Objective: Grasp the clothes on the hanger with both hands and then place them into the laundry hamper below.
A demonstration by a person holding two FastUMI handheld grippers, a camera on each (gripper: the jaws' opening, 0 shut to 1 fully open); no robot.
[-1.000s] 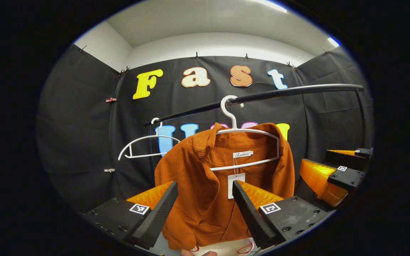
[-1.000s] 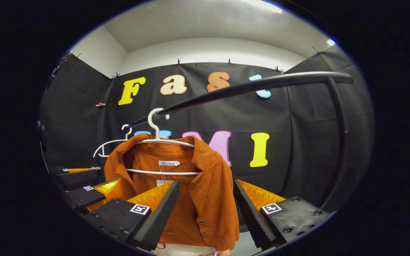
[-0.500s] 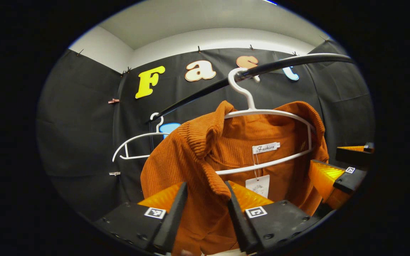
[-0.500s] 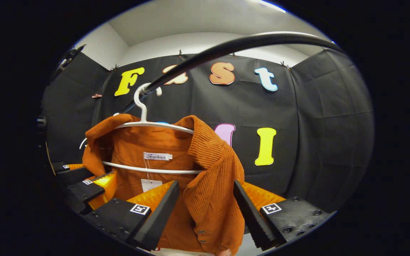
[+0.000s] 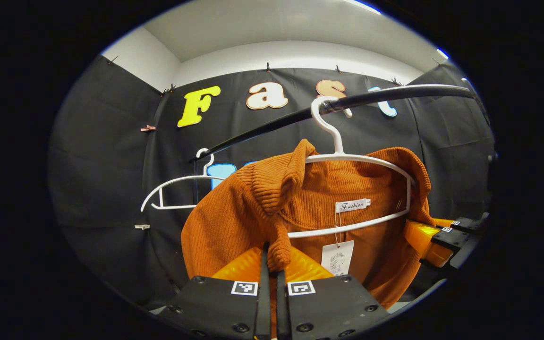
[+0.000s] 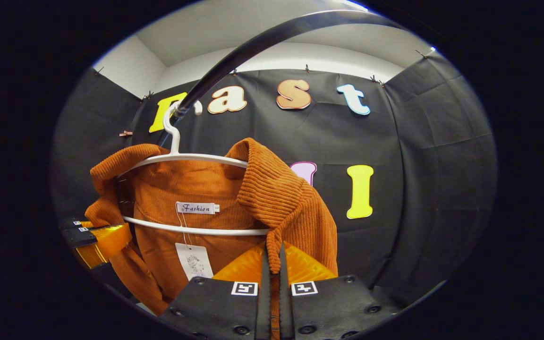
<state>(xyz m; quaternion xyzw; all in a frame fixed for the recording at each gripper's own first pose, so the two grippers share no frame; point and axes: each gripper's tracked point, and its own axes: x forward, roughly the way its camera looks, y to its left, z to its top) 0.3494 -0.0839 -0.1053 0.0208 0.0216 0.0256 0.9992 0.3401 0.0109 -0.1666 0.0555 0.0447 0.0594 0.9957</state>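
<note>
An orange ribbed jacket (image 5: 234, 212) (image 6: 281, 198) hangs open on a white hanger (image 5: 347, 160) (image 6: 191, 158) hooked over a black rail (image 5: 385, 94) (image 6: 253, 42). A neck label and a paper tag (image 5: 337, 257) (image 6: 191, 259) show inside it. In the left gripper view my left gripper (image 5: 270, 264) is shut on the jacket's front edge below the left collar. In the right gripper view my right gripper (image 6: 272, 264) is shut on the front edge below the right collar. The right gripper (image 5: 442, 236) shows at the far right of the left view, the left gripper (image 6: 88, 236) at the far left of the right view.
An empty white hanger (image 5: 177, 189) hangs farther along the rail to the left of the jacket. Black cloth walls close the booth behind and on both sides. The rail bends down at its right end (image 5: 482, 108).
Both grippers went from open around the jacket's front edges to shut on them. They also moved closer in and up toward the collar.
</note>
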